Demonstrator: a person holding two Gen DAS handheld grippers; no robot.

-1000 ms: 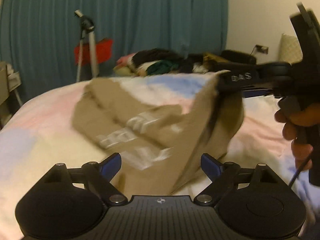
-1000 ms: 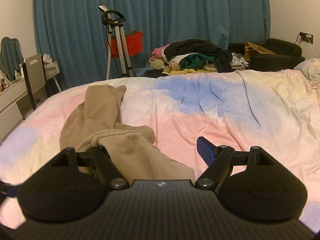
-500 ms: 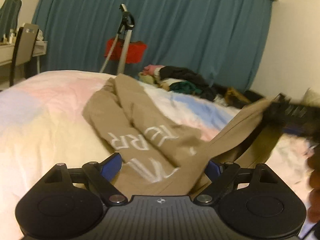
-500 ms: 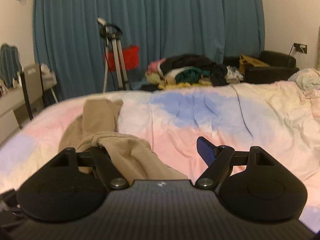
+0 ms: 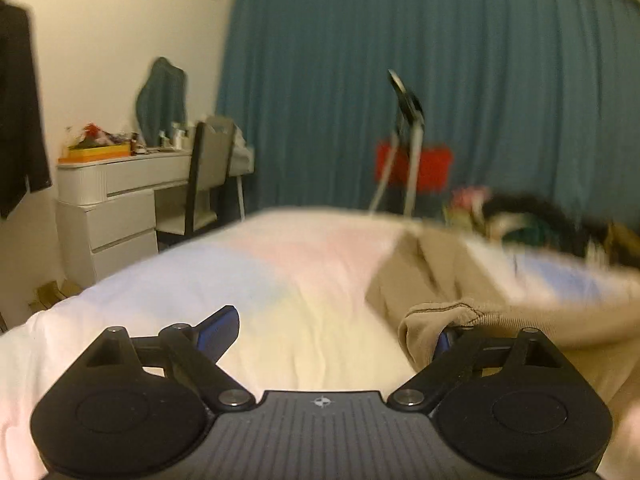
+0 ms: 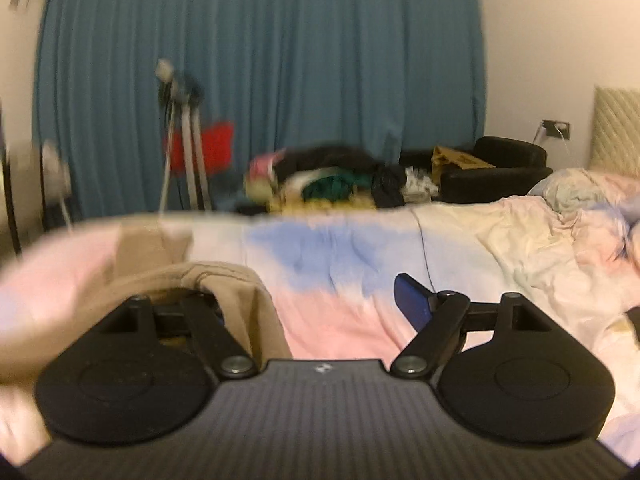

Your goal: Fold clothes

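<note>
The tan garment (image 5: 500,320) lies on the bed (image 5: 248,280), over on the right side in the left view, with part of it stretching away toward the far edge. Its thick hem is draped over the right finger of your left tool (image 5: 332,332). The jaws of that tool are opening, and nothing sits in the gap between them; the cloth only hangs on one finger. In the right view, a fold of the same garment (image 6: 240,292) hangs over the left finger of your right tool (image 6: 316,300). That tool's jaws stand wide apart, and the pads do not press on the cloth.

So you are not really holding the garment yet. It looks like you are getting it ready to spread out, and that comes first.

Do it slowly, because both views are blurry. Slide each tool so the hem goes right between the two fingers, then squeeze. Grab only one layer at each corner. Pull your two tools apart until the cloth is flat on the bed. Keep it low so it does not slip off or bunch up.

Stay away from the pile of other clothes (image 6: 332,184) behind the bed.
</note>
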